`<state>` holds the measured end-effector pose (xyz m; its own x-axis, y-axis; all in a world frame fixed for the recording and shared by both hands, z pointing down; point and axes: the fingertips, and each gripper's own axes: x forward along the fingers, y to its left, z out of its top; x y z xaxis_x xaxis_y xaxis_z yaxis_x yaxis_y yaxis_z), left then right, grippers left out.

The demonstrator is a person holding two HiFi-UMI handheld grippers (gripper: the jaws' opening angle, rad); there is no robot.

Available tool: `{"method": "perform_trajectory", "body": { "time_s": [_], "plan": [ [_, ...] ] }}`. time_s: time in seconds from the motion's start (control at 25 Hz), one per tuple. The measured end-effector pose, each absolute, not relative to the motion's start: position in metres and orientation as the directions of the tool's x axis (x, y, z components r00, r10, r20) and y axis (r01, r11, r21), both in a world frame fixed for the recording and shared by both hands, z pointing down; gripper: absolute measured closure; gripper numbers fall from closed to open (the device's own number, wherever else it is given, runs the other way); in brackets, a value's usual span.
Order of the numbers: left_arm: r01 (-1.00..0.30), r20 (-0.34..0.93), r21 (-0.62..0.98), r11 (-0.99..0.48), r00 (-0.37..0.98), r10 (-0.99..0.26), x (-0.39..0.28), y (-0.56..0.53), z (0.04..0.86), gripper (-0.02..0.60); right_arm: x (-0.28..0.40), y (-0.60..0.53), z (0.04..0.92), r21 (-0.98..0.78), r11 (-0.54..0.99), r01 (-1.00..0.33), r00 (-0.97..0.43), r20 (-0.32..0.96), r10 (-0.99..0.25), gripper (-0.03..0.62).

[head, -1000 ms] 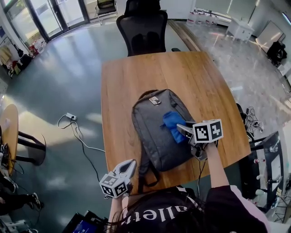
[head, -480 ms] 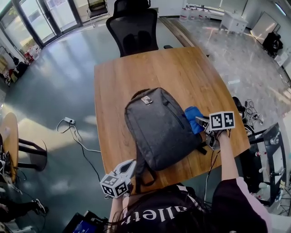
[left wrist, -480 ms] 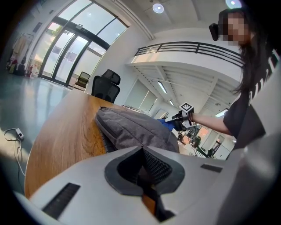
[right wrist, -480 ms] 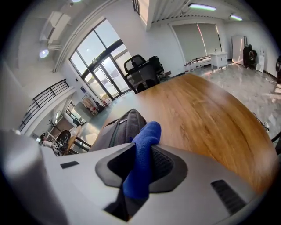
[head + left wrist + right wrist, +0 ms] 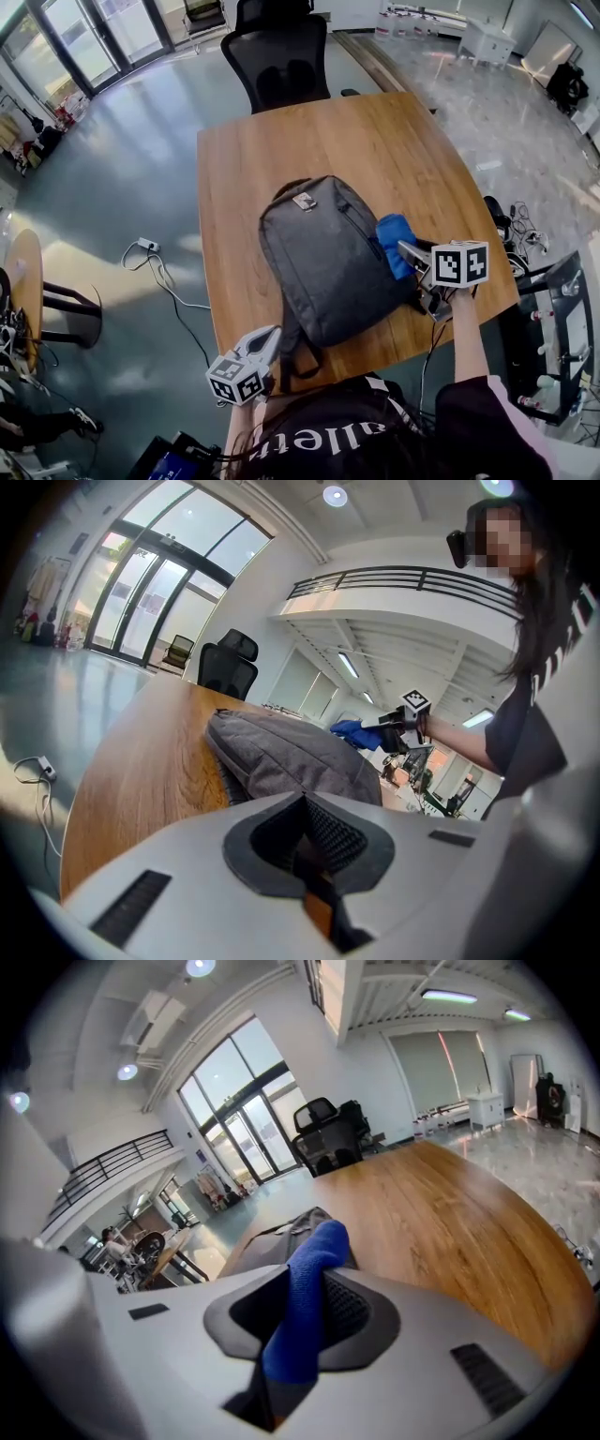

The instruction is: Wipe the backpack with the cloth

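A grey backpack point(image 5: 328, 255) lies flat on the wooden table point(image 5: 394, 150), its top handle toward the far side. My right gripper point(image 5: 405, 251) is shut on a blue cloth point(image 5: 393, 240), which sits at the backpack's right edge. In the right gripper view the cloth point(image 5: 302, 1302) hangs pinched between the jaws, with the backpack point(image 5: 281, 1241) just past it. My left gripper point(image 5: 265, 338) is off the table's near edge, beside the backpack's straps, jaws together and holding nothing. The left gripper view shows the backpack point(image 5: 281, 752) lying close ahead.
A black office chair point(image 5: 281, 66) stands at the table's far end. A power strip with a white cable point(image 5: 150, 258) lies on the floor to the left. A small round table point(image 5: 19, 281) is at the far left, and equipment stands on the floor at the right.
My right gripper has carried the cloth from the middle of the backpack's front rightward to its right edge. The left gripper has stayed where it was.
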<state>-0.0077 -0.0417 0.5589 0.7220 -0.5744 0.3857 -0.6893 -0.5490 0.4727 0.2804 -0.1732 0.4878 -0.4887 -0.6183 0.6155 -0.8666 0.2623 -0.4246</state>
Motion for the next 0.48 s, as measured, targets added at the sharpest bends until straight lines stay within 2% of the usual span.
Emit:
{"method": "perform_trajectory", "body": {
  "time_s": [0.12, 0.24, 0.48],
  "plan": [
    [-0.691, 0.386, 0.472, -0.548, 0.721, -0.576, -0.008, -0.04, 0.56, 0.581, 0.222, -0.151, 0.461, -0.445, 0.375, -0.813, -0.578, 0.542, -0.61, 0.499],
    [-0.689, 0.384, 0.471, -0.55, 0.722, -0.576, -0.007, -0.038, 0.559, 0.581, 0.157, -0.12, 0.453, -0.488, 0.463, -0.74, -0.671, 0.498, -0.55, 0.499],
    [-0.691, 0.381, 0.473, -0.547, 0.72, -0.58, -0.008, -0.031, 0.558, 0.581, 0.059, -0.049, 0.492, -0.531, 0.558, -0.638, -0.76, 0.55, -0.346, 0.499]
  ]
}}
